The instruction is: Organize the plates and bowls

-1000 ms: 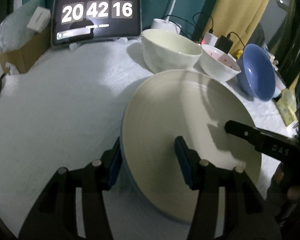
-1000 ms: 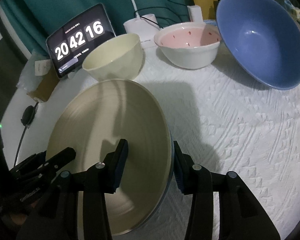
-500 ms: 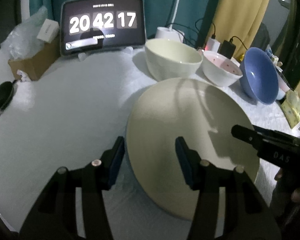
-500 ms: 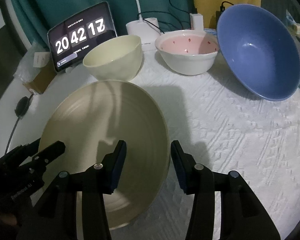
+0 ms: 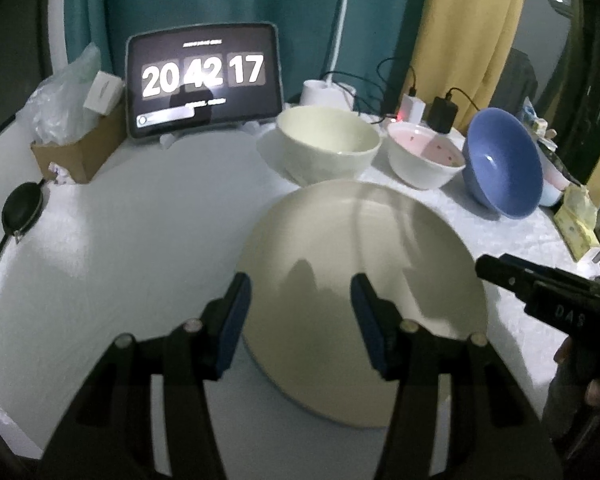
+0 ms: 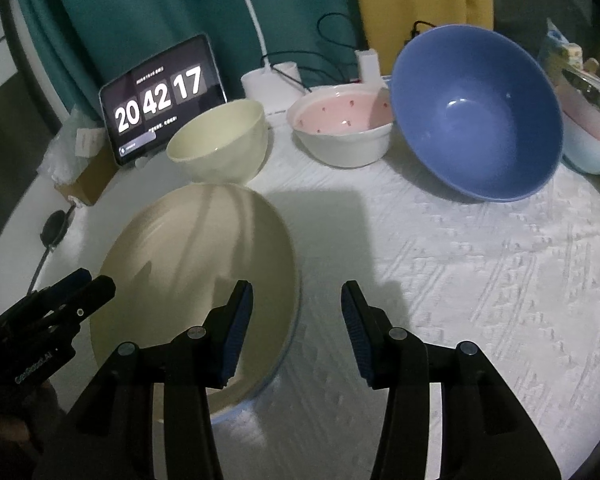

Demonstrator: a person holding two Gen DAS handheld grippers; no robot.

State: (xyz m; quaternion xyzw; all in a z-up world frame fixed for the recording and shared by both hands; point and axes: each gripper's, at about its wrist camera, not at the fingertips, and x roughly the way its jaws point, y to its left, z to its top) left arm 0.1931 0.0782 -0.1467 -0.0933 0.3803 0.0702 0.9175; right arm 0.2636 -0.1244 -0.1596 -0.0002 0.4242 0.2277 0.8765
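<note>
One cream plate (image 5: 360,296) lies on the worktop (image 6: 460,280) before three bowls: cream (image 5: 328,148), pink (image 5: 424,156), blue (image 5: 504,160). Left gripper (image 5: 300,320) and right gripper (image 6: 296,320) are both released, grasping nothing.

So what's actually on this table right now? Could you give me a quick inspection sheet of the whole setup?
Surface: round table under a white textured cloth.
Job's things: cream plate lying flat in front; cream bowl, pink-lined bowl and tilted blue bowl in a row behind.
Clutter: tablet clock, cardboard box with plastic wrap, white lamp base, black round object.
Grippers: left gripper and right gripper both open, over opposite plate edges, holding nothing.
Cables: black leads to chargers at the back.
Surroundings: teal curtain, yellow curtain.
</note>
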